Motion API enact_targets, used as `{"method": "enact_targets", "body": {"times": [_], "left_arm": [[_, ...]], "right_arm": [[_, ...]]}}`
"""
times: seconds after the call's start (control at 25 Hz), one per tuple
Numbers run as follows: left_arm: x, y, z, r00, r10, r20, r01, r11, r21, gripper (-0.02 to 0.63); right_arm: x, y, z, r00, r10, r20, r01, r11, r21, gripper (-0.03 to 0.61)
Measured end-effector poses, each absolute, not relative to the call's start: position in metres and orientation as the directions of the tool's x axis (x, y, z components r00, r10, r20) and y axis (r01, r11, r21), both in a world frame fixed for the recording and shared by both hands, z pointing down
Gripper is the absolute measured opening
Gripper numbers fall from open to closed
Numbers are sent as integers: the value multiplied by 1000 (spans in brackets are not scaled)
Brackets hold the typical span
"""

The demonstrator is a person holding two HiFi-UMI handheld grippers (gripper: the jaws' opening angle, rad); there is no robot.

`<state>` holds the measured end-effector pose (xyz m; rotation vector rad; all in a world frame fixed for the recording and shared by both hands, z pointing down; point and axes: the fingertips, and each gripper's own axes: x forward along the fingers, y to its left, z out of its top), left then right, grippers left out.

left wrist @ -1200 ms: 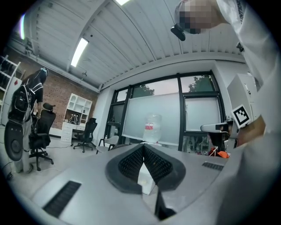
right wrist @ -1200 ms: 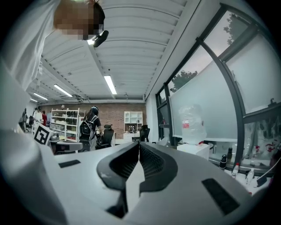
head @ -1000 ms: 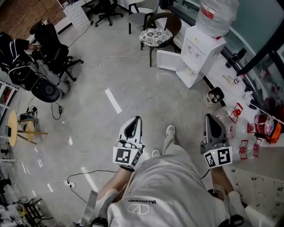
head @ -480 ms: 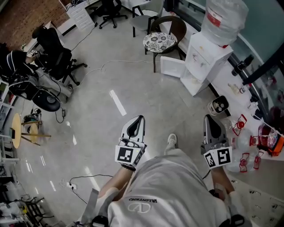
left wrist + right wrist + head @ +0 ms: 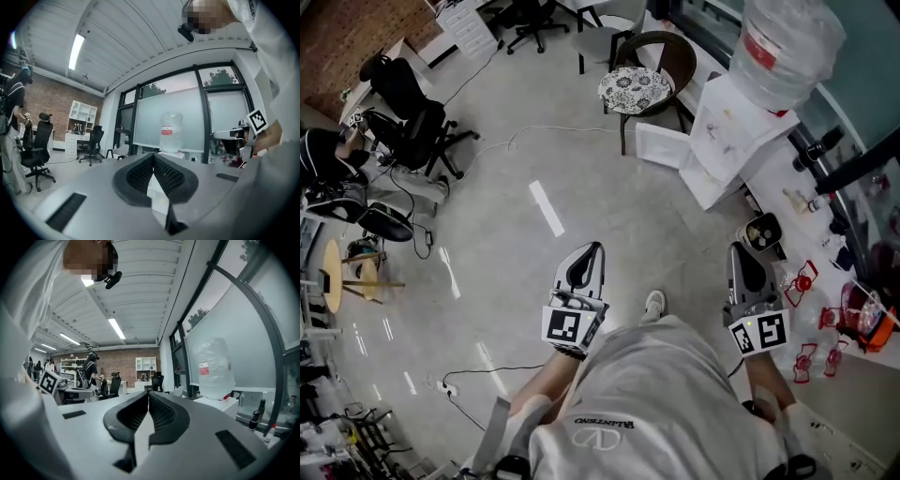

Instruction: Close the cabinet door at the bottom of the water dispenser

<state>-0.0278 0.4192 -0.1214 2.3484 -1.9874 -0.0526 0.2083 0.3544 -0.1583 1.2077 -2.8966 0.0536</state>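
Note:
The white water dispenser stands at the upper right in the head view, with a large clear bottle on top. Its bottom cabinet door hangs open toward the left. Both grippers are held level in front of the person's body, well short of the dispenser. My left gripper is shut and holds nothing, and my right gripper is likewise shut and empty. In the left gripper view the bottle rises beyond the shut left gripper. In the right gripper view the bottle stands to the right of the shut right gripper.
A chair with a patterned cushion stands just left of the open door. A small round bin and red items lie along the right wall. Black office chairs and a floor cable are at the left.
The person has walked toward the dispenser, which now looks larger and nearer in the head view. Both grippers stay shut and keep their place before the body.

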Motion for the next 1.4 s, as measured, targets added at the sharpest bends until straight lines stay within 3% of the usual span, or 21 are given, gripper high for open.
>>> {"method": "enact_targets", "body": {"times": [0.6,0.96,1.4], "left_arm": [[-62,370,-106,84,-994,69,-996,-82,36,9],[-108,303,-108,154,-987,55,-988,-152,32,9],[-200,194,-113,291,-954,65,-956,-288,54,9]], "right_arm": [[175,271,-150,-761,-648,29,-649,759,-48,17],[135,226,-148,-712,-702,18,-702,710,-53,17],[31,142,-153,-668,-744,23,-744,668,-25,17]]}}
